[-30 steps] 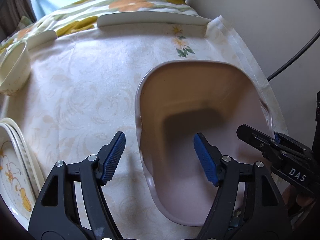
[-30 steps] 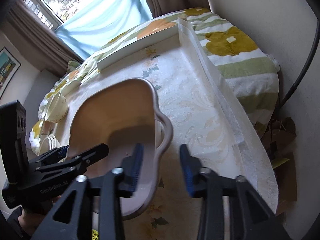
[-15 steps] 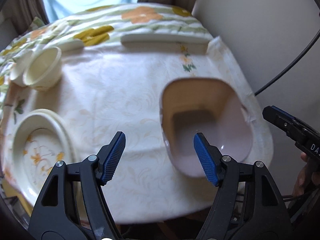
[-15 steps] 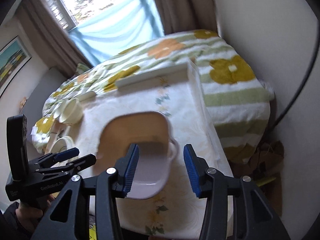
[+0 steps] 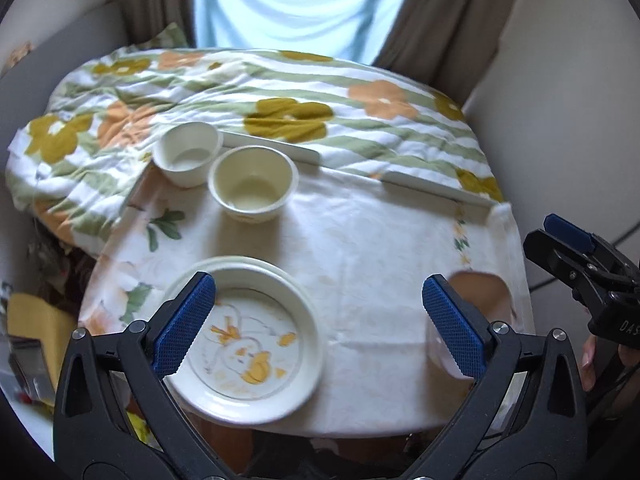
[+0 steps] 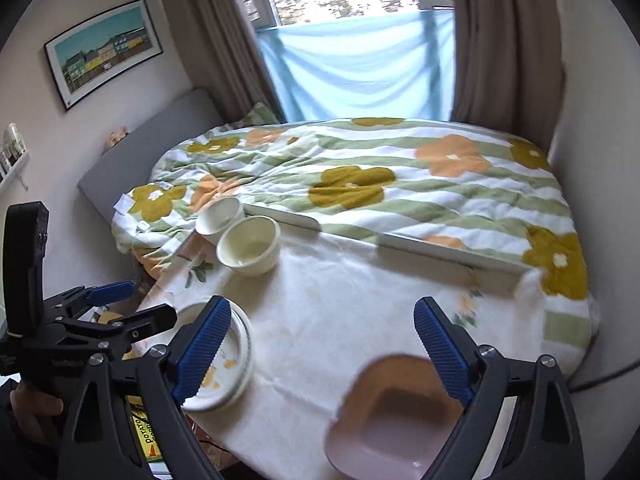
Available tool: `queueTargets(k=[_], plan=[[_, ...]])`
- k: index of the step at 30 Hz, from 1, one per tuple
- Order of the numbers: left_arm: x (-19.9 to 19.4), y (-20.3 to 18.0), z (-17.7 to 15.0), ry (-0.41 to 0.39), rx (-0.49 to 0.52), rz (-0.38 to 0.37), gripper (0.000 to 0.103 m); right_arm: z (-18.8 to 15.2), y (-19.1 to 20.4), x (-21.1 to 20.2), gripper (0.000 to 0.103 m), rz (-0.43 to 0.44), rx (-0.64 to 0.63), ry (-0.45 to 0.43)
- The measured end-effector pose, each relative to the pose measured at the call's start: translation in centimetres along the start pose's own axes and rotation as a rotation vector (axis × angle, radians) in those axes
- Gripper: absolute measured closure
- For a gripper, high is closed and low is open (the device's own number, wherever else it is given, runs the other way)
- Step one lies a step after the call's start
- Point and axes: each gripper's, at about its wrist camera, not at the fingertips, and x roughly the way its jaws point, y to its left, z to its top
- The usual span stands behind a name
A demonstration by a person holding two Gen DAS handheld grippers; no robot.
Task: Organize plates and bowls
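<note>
- One table point(image 5: 384, 248) under a pale floral cloth carried all the dishes;
- One pink square bowl point(image 6: 384, 420) sat at its near right corner, below the right gripper point(image 6: 322, 346), whose jaws had just opened wide and held nothing;
- One stack of plates point(image 5: 244, 344) lay under the left gripper point(image 5: 320, 326), likewise just opened wide and empty;
- Two cream bowls point(image 5: 253, 189) point(image 5: 187, 153) stood touching at the far left.

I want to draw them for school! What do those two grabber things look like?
Both look alike. The left gripper and right gripper have black plastic arms with silver screws and ridged blue pads. White lettering marks their black bodies.
</note>
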Motion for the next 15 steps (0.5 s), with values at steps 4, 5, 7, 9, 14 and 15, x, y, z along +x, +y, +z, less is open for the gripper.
queueTargets(k=[4,5,7,9,14,15], plan=[[1.5,4.4,3.4,0.034,-0.053,0.025,0.0,3.2,2.1,4.3,0.012,0.038,-0.005,0.054],[2.1,5.5,4.2,0.045,-0.067,0.021,0.0,4.1,2.6,5.7,0.012,0.055,0.0,0.078],[3.7,7.5,5.8,0.084,-0.089,0.019,0.0,5.6,3.3,8.5,0.012,0.066,0.003,0.114],[5.6,9.4,7.0,0.117,-0.114,0.011,0.0,6.7,4.1,11.4,0.012,0.055,0.001,0.154],[11.3,13.0,9.2,0.203,-0.162,-0.021,0.006,8.1,4.9,19.2,0.021,0.067,0.041,0.271],[12.8,13.5,9.5,0.225,-0.168,-0.024,0.008,8.2,4.9,20.6,0.029,0.063,0.051,0.298]])
